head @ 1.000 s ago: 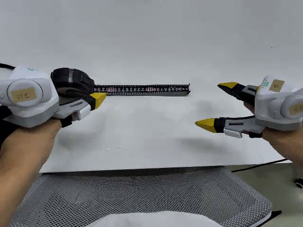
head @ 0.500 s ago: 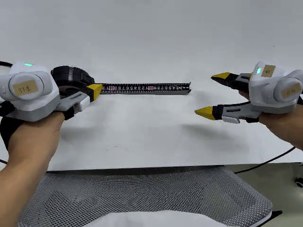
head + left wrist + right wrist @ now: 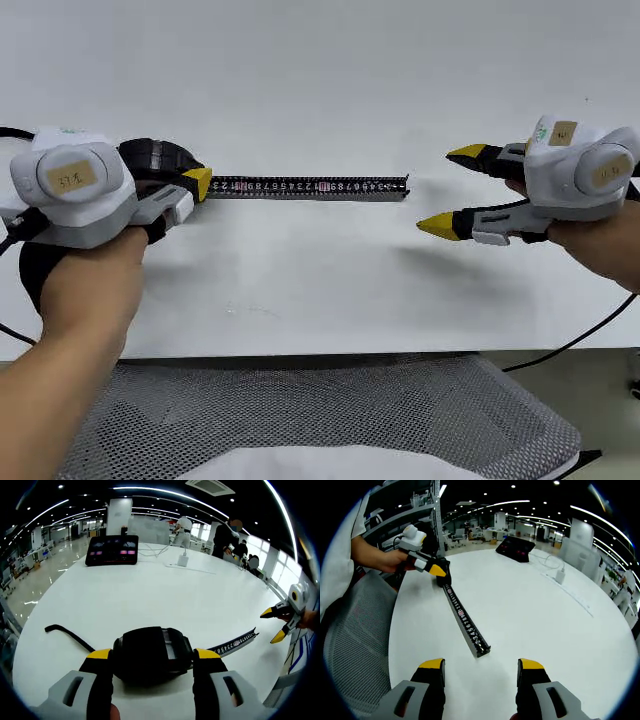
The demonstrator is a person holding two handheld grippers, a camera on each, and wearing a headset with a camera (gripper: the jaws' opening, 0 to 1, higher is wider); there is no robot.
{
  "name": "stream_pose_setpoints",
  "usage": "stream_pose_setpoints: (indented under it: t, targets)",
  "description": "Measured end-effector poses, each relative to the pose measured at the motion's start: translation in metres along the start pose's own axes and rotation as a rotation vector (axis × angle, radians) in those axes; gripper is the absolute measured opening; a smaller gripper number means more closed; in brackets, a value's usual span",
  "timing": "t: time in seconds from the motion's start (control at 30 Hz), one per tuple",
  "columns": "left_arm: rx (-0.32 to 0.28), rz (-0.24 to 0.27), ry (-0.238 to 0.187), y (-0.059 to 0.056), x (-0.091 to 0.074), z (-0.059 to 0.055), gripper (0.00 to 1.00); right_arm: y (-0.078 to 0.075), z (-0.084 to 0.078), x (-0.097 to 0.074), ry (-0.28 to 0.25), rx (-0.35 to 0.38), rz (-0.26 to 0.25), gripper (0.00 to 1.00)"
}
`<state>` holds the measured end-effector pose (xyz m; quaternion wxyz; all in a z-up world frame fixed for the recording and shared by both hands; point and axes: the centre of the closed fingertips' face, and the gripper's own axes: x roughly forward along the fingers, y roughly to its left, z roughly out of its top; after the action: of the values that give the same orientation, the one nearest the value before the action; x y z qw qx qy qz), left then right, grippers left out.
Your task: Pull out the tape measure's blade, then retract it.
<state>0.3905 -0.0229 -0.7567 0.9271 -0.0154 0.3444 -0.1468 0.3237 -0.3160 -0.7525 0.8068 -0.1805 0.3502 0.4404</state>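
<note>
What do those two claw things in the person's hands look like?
The left claw and right claw match: rounded white bodies, grey and black fingers with pointed yellow tips, tan stickers with small writing, and black cables trailing behind. The person wears a white short sleeve.

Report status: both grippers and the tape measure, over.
Left gripper shut on tape measure case. Right gripper open, just short of blade tip. Blade out, lying on white table. Nothing between tip and right gripper.
</note>
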Motion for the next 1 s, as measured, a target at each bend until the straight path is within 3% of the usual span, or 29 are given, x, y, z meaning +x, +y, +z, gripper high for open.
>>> stream_pose_setpoints:
  t: [0.43, 1.0]
  targets:
    - [-0.012, -0.010, -0.004, -0.001, 0.000, 0.000, 0.60, -0.006, -0.003, 0.010, 0.026, -0.044, 0.048, 0.45]
    - [-0.024, -0.014, -0.004, 0.000, 0.000, -0.001, 0.60, -0.005, -0.001, 0.038, 0.072, -0.159, 0.147, 0.27]
